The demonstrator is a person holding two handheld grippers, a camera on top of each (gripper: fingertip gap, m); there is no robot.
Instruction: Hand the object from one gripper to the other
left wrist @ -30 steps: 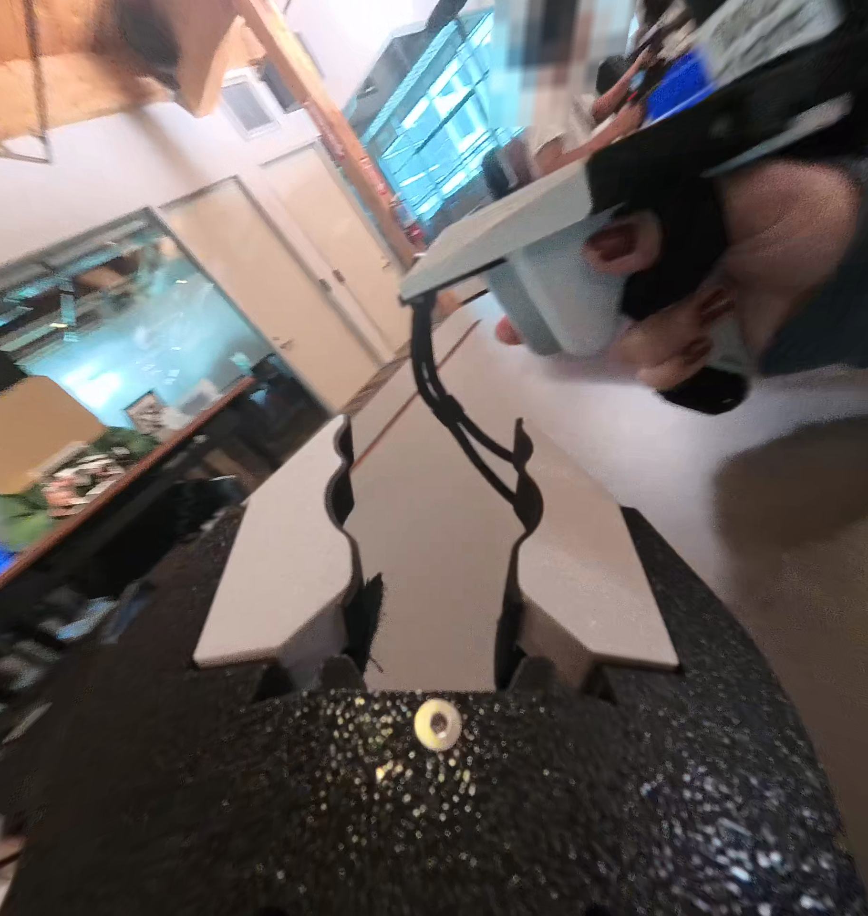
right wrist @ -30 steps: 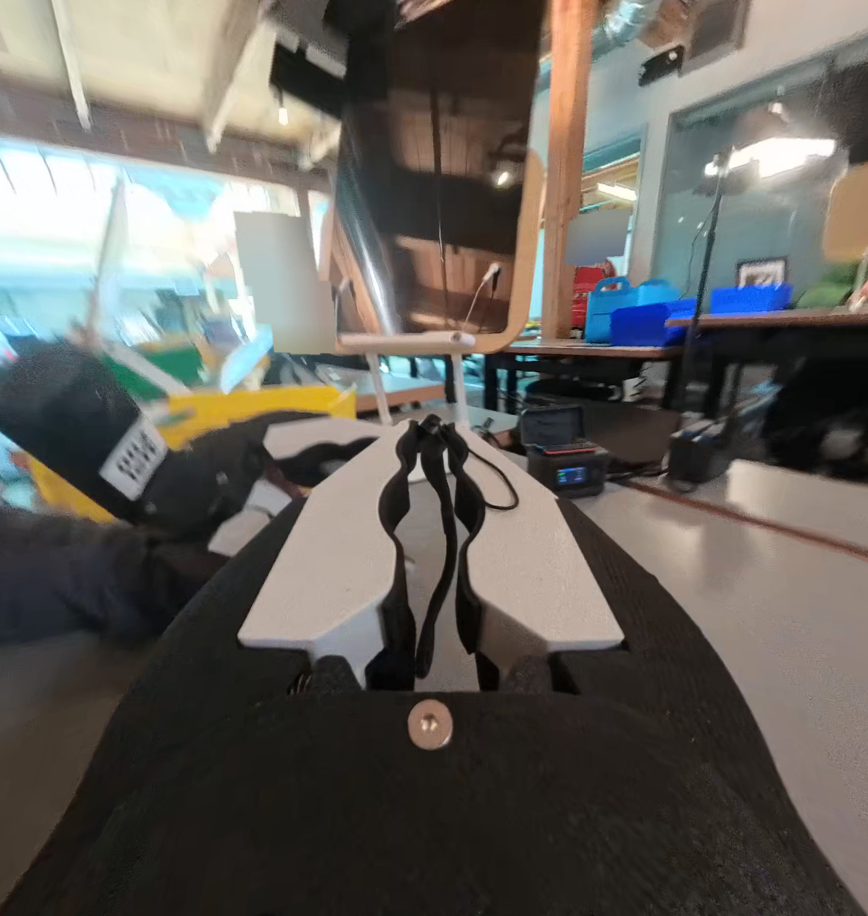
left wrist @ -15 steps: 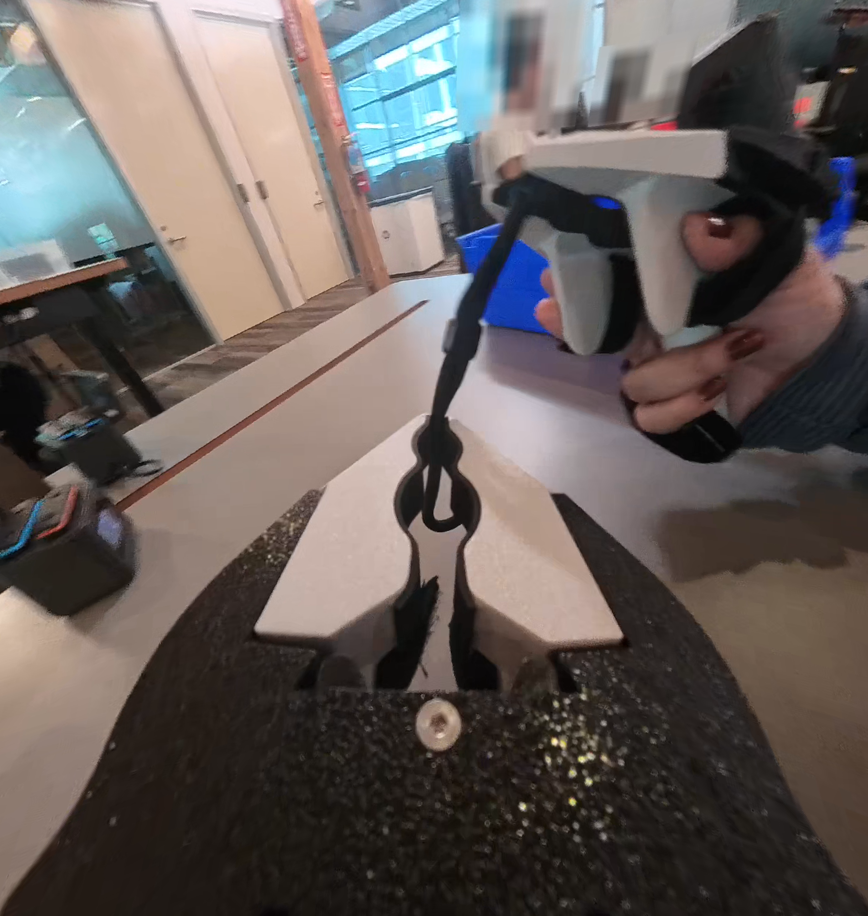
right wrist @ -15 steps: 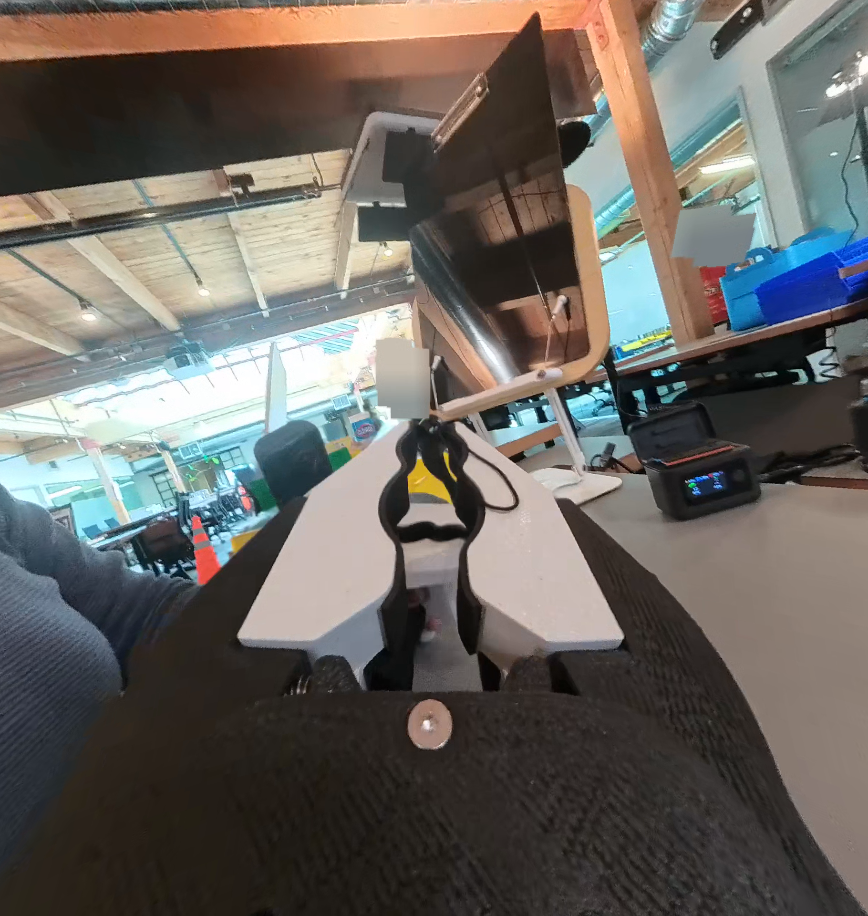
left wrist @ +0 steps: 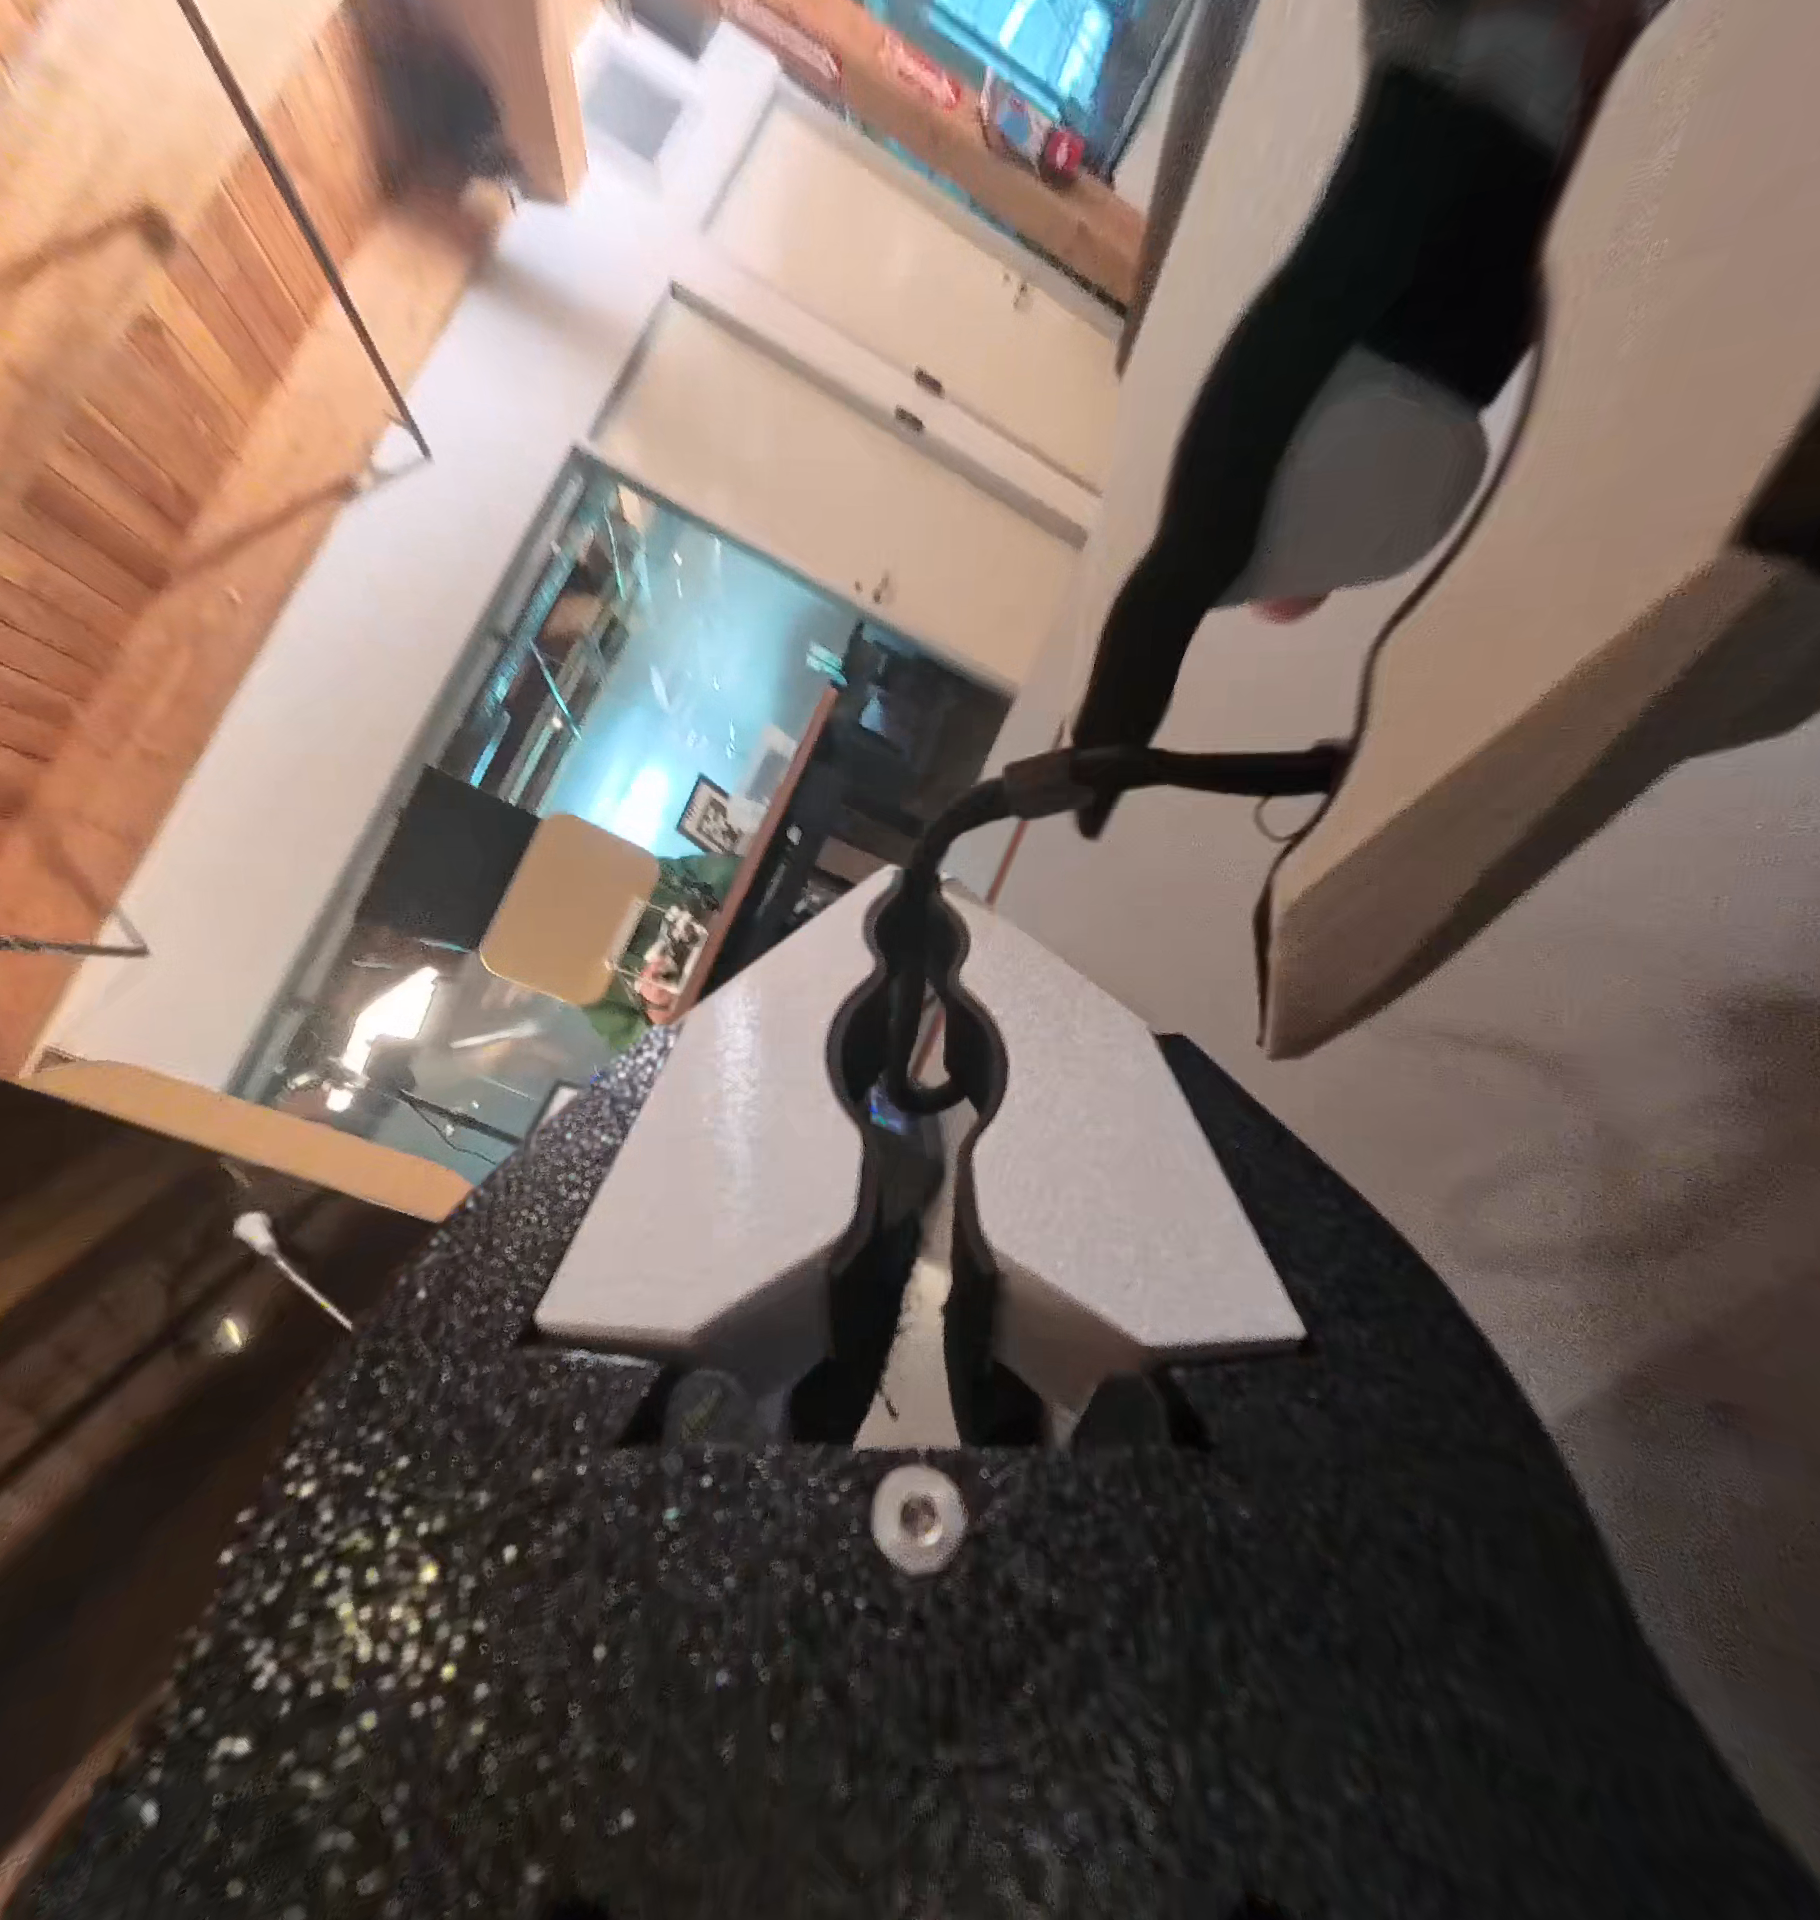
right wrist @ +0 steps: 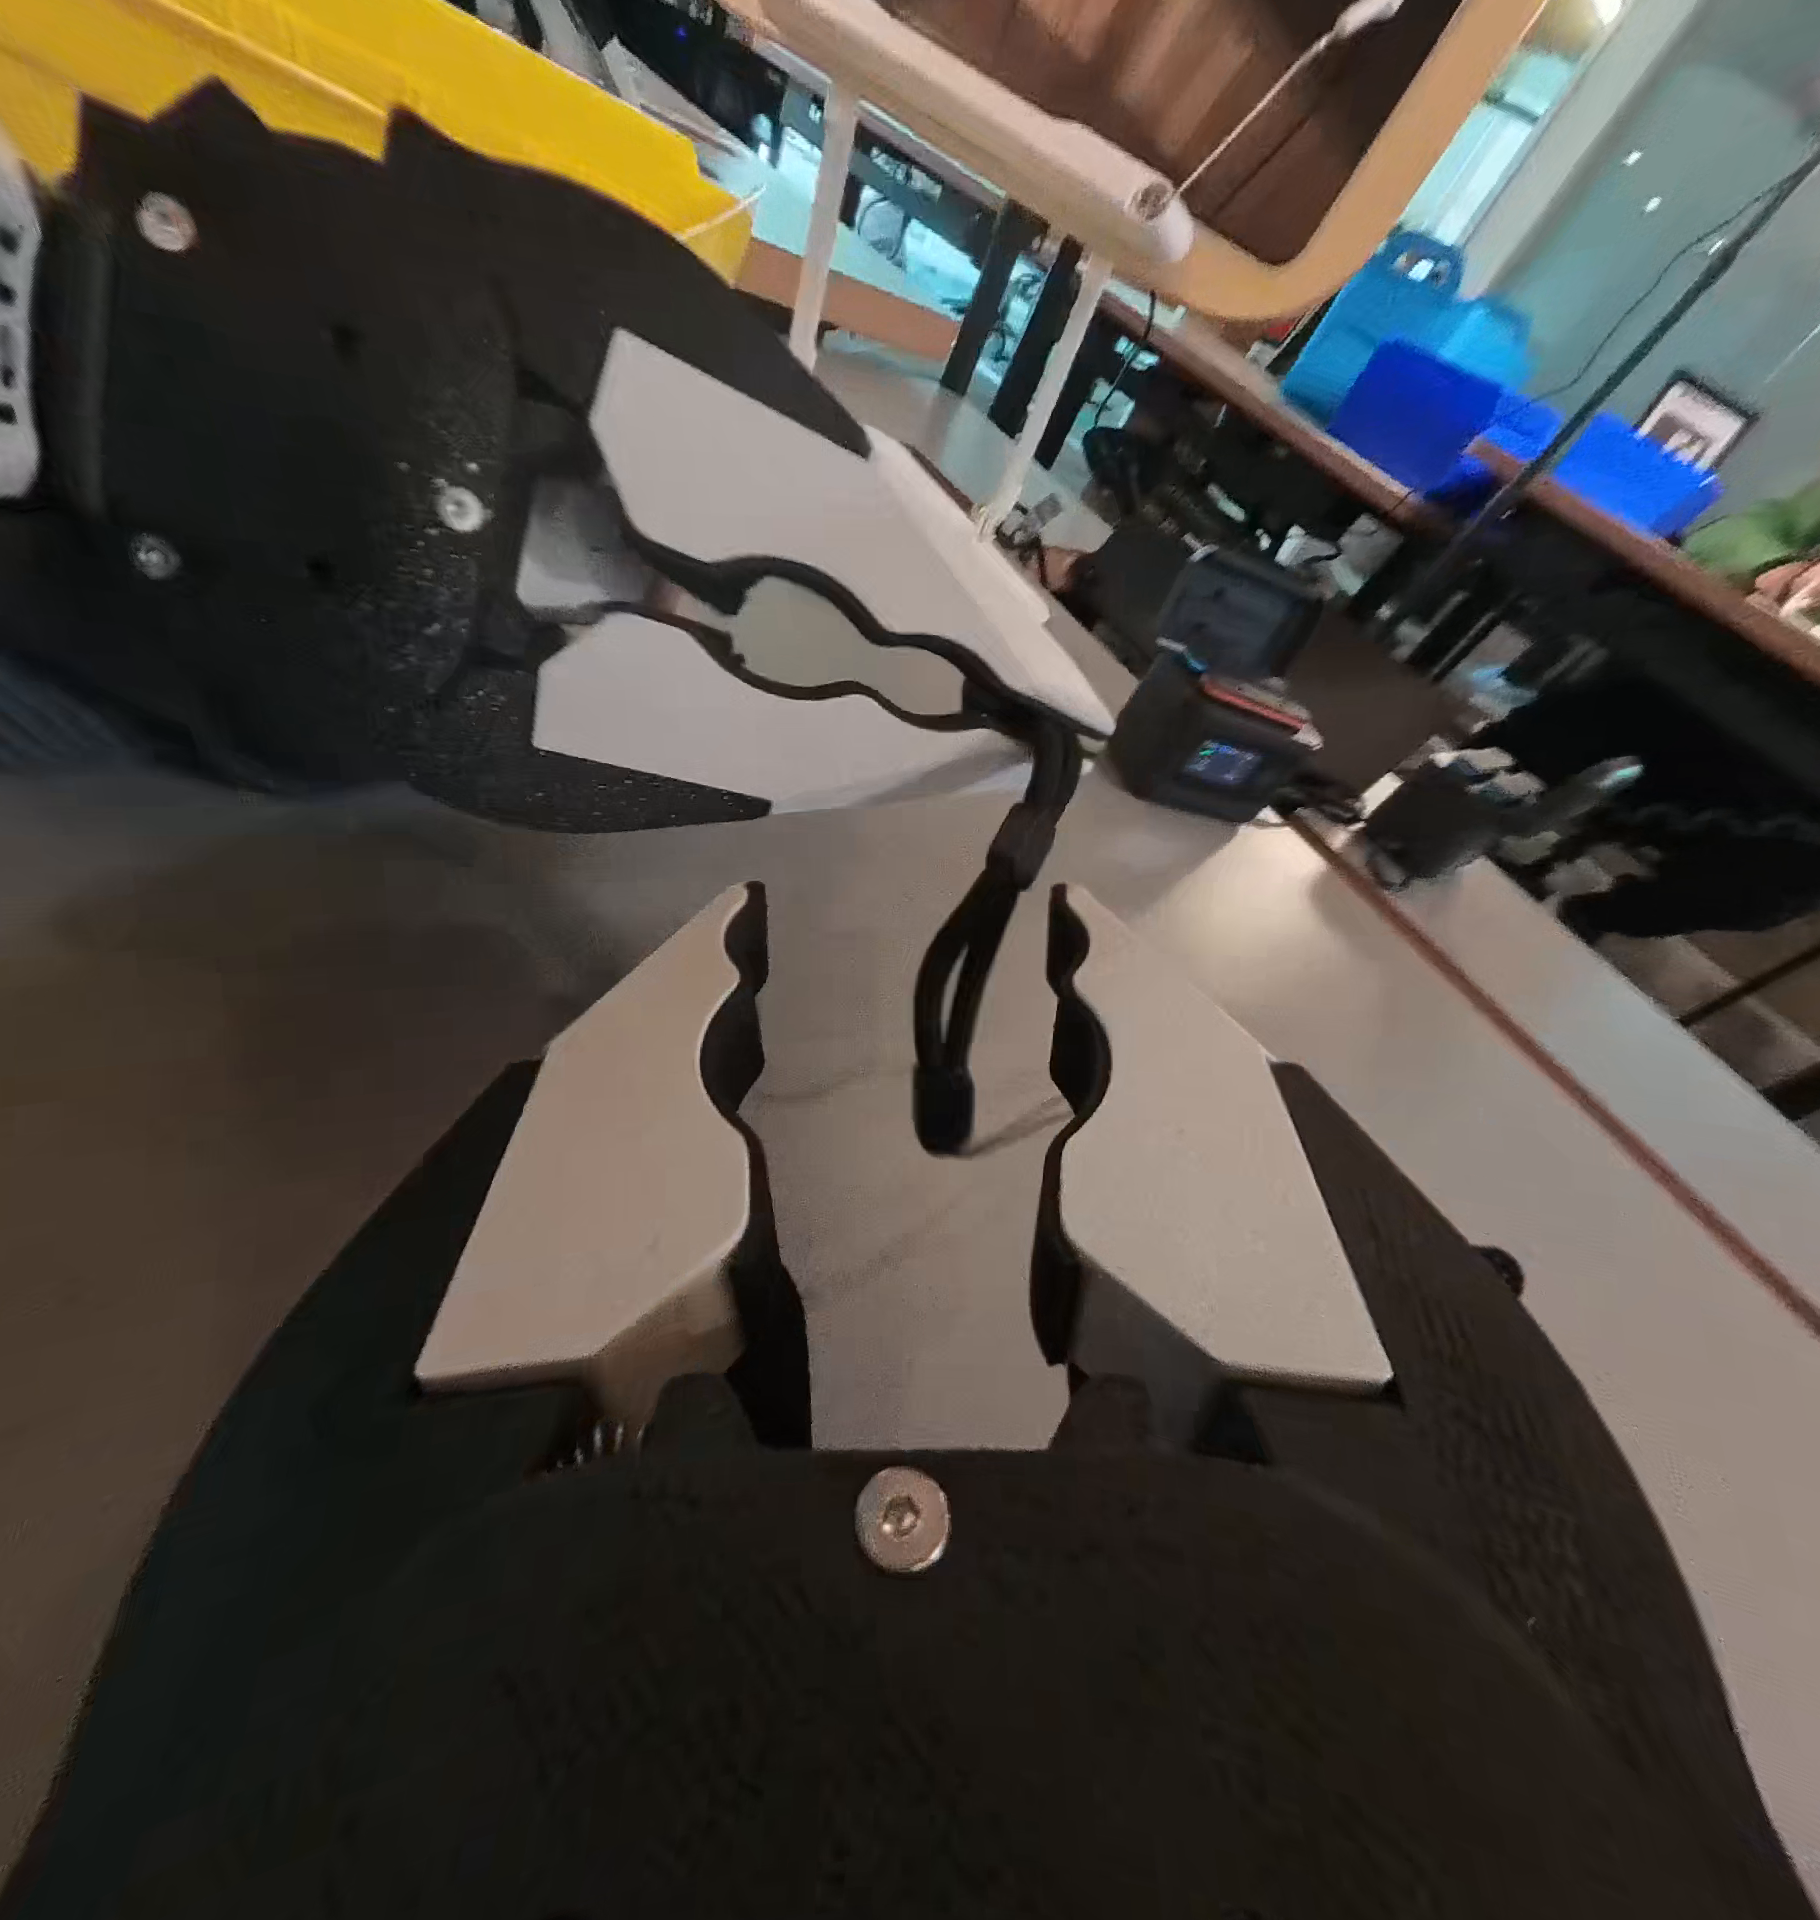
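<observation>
Black cord strap (right wrist: 973, 997): light, limp; take at stiffer bound end. L gripper (left wrist: 911, 904) clamps its loop; R gripper (right wrist: 901, 935) agape, empty.

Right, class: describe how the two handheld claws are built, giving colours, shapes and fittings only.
Both match. The right claw and left claw each have two flat pale-grey wedge fingers with wavy black-lined inner edges, on a rough, speckled black body with a silver screw. The left one carries a white patterned tag.
</observation>
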